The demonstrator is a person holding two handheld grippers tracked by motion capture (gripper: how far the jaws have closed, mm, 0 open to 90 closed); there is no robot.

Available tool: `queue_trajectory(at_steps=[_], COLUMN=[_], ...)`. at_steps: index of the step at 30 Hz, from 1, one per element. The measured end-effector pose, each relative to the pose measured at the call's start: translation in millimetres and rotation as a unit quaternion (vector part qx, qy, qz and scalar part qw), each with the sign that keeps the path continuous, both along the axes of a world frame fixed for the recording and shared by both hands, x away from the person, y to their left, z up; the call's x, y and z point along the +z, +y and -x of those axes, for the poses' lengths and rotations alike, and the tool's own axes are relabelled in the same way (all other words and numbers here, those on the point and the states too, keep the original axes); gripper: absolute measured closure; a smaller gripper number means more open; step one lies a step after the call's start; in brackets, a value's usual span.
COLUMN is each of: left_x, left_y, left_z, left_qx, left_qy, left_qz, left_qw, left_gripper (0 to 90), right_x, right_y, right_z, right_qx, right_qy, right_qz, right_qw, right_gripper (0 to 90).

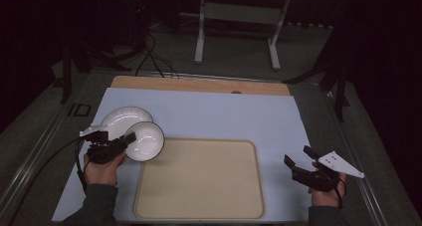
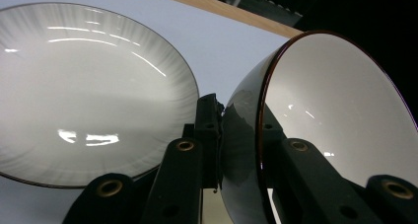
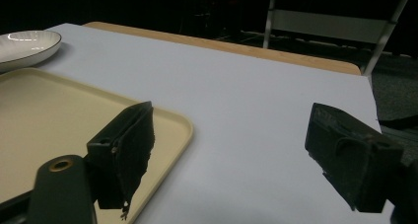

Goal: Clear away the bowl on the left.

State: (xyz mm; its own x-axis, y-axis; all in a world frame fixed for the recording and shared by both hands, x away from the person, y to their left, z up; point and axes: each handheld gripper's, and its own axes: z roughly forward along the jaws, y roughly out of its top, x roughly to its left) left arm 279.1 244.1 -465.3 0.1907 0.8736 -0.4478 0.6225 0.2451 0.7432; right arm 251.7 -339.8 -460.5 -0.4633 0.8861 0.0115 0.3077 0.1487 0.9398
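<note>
Gripping a tilted bowl (image 1: 144, 140) rim, left gripper (image 1: 130, 136) clamped, right gripper (image 1: 298, 159) level, agape, empty.

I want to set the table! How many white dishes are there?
2. A plate lies on the table's left side; a bowl, beside it, is gripped tilted by its rim in the left tongs.

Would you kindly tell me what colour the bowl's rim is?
The bowl is white inside with a thin dark reddish-brown rim, clearest in the left gripper view.

One white bowl (image 1: 145, 140), one white plate (image 1: 121, 117) and one beige tray (image 1: 200, 180) are sitting at one table (image 1: 224, 111); two hand-held grippers, left (image 1: 117, 142) and right (image 1: 297, 156), are showing.
</note>
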Motion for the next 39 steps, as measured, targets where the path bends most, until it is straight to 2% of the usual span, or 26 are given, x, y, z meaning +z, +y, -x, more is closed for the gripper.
queue_trajectory(at_steps=[18, 39], left_x=[1.1, -2.3], left_y=[-22.6, -45.6], left_z=[2.3, 0.1], left_qx=[-0.042, -0.08], left_qy=[0.002, 0.008], left_qz=[-0.003, -0.015], left_qw=[0.9991, 0.9967], left_gripper=[79.0, 78.4], right_x=[0.2, -0.2], right_y=[-0.3, 0.1], right_z=[-0.1, -0.8], right_qx=[0.0, 0.0], right_qy=[0.0, 0.001], right_qz=[0.001, 0.002], right_qw=[1.0, 1.0], right_gripper=[18.5, 18.5])
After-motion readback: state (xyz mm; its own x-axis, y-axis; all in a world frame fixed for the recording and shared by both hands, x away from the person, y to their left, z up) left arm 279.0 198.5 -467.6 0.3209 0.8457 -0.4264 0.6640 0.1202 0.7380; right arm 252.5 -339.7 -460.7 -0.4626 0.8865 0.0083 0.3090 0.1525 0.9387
